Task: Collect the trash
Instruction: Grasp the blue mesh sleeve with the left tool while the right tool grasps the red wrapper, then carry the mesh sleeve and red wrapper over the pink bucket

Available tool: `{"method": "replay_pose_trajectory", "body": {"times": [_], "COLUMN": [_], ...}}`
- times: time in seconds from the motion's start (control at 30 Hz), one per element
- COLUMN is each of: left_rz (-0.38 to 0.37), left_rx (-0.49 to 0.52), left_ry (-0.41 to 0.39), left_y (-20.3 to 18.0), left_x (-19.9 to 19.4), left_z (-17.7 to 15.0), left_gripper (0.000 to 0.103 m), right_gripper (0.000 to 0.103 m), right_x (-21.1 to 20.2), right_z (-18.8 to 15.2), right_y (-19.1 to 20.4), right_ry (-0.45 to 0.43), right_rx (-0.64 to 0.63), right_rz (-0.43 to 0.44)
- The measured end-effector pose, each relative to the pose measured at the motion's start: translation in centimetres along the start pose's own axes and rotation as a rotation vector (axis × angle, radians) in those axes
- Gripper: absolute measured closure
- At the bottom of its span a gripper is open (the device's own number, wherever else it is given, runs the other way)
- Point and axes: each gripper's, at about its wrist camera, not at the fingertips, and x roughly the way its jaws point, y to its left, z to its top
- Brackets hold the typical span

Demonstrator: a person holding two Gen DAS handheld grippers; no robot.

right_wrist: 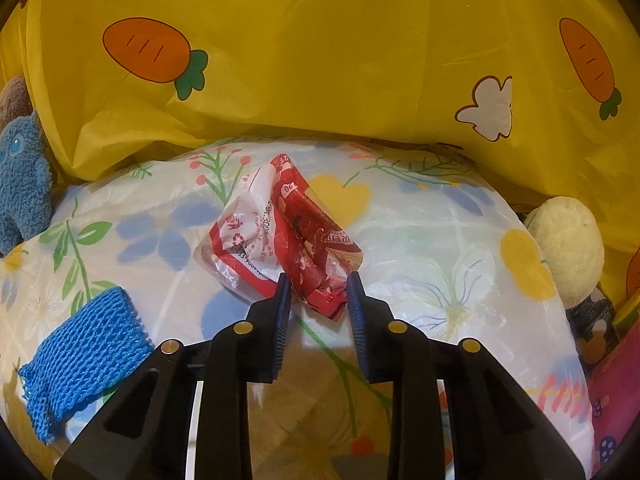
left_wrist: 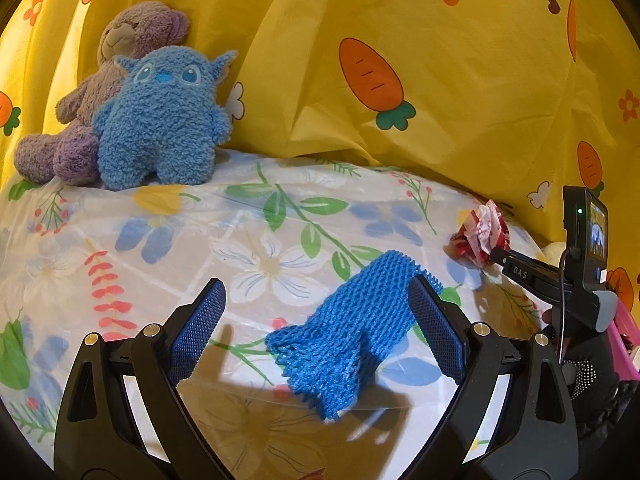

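Observation:
A crumpled red and white plastic wrapper (right_wrist: 280, 232) lies on the floral sheet (right_wrist: 440, 240). My right gripper (right_wrist: 318, 280) is narrowed around the wrapper's near end, and both blue pads touch it. In the left wrist view the same wrapper (left_wrist: 480, 232) shows at the far right, with the right gripper's black finger (left_wrist: 520, 274) reaching it. A blue foam net sleeve (left_wrist: 352, 332) lies flat on the sheet. My left gripper (left_wrist: 318, 282) hovers over it, open wide, its right finger above the net's edge. The net (right_wrist: 80, 356) also shows at lower left in the right wrist view.
A blue plush toy (left_wrist: 160, 116) and a purple teddy bear (left_wrist: 100, 92) sit at the back left against a yellow carrot-print cloth (left_wrist: 440, 80). A cream plush ball (right_wrist: 568, 252) and a pink patterned item (right_wrist: 612, 400) lie at the right edge.

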Motion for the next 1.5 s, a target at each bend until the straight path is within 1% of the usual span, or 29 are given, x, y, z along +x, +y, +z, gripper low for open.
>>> {"method": "replay_pose_trajectory", "body": {"times": [0.1, 0.2, 0.33, 0.4, 0.53, 0.63, 0.7, 0.77, 0.83, 0.87, 0.93, 0.97, 1.03, 1.13, 1.23, 1.33, 1.4, 1.5], "left_rz": [-0.017, -0.032, -0.033, -0.04, -0.004, 0.01, 0.022, 0.043, 0.058, 0.067, 0.068, 0.067, 0.061, 0.041, 0.017, -0.035, -0.057, -0.089], "left_rx": [0.018, 0.024, 0.055, 0.051, 0.083, 0.1, 0.112, 0.13, 0.15, 0.159, 0.18, 0.189, 0.203, 0.206, 0.19, 0.148, 0.144, 0.165], "left_ry": [0.024, 0.05, 0.081, 0.119, 0.184, 0.23, 0.245, 0.253, 0.257, 0.257, 0.252, 0.25, 0.247, 0.245, 0.24, 0.215, 0.188, 0.134], "left_y": [-0.5, -0.8, -1.7, -1.8, -2.2, -2.5, -2.7, -3.1, -3.4, -3.6, -3.9, -4.1, -4.5, -4.8, -4.8, -4.6, -5.0, -6.2], "left_x": [0.4, 1.0, 1.9, 2.7, 4.3, 5.2, 5.5, 5.7, 5.8, 5.8, 5.7, 5.7, 5.7, 5.7, 5.5, 4.6, 3.6, 1.5], "left_z": [-0.3, -0.5, -0.8, -0.9, -1.6, -2.0, -2.1, -2.2, -2.2, -2.2, -2.2, -2.2, -2.2, -2.2, -2.2, -2.2, -2.0, -1.7], "left_gripper": [0.012, 0.012, 0.012, 0.012, 0.013, 0.017, 0.019, 0.023, 0.033, 0.037, 0.054, 0.059, 0.076, 0.088, 0.092, 0.093, 0.093, 0.093], "right_gripper": [0.08, 0.081, 0.081, 0.081, 0.081, 0.081, 0.081, 0.081, 0.08, 0.08, 0.08, 0.08, 0.08, 0.08, 0.08, 0.08, 0.08, 0.08], "right_x": [-0.4, -1.6, -4.3, -6.0, -9.1, -10.8, -11.8, -12.6, -13.3, -13.6, -14.3, -14.5, -15.1, -16.0, -16.9, -17.8, -18.6, -19.9], "right_z": [-0.3, -0.8, -1.3, -1.8, -3.1, -4.2, -4.8, -5.4, -6.1, -6.4, -7.1, -7.3, -7.9, -8.6, -9.0, -9.4, -9.7, -10.0], "right_y": [-0.1, -0.3, -0.8, -1.0, -1.3, -1.8, -2.2, -2.6, -2.8, -3.0, -3.1, -3.2, -3.4, -3.8, -4.2, -4.7, -5.1, -5.8], "right_ry": [-0.016, -0.043, -0.079, -0.099, -0.132, -0.139, -0.143, -0.143, -0.142, -0.142, -0.145, -0.147, -0.15, -0.157, -0.169, -0.187, -0.201, -0.228], "right_rx": [-0.004, -0.008, -0.012, -0.032, -0.057, -0.053, -0.045, -0.04, -0.039, -0.04, -0.042, -0.041, -0.036, -0.029, -0.022, -0.017, -0.011, -0.003], "right_rz": [0.006, 0.01, 0.027, 0.037, 0.05, 0.055, 0.056, 0.058, 0.059, 0.06, 0.061, 0.061, 0.064, 0.064, 0.063, 0.062, 0.059, 0.05]}}
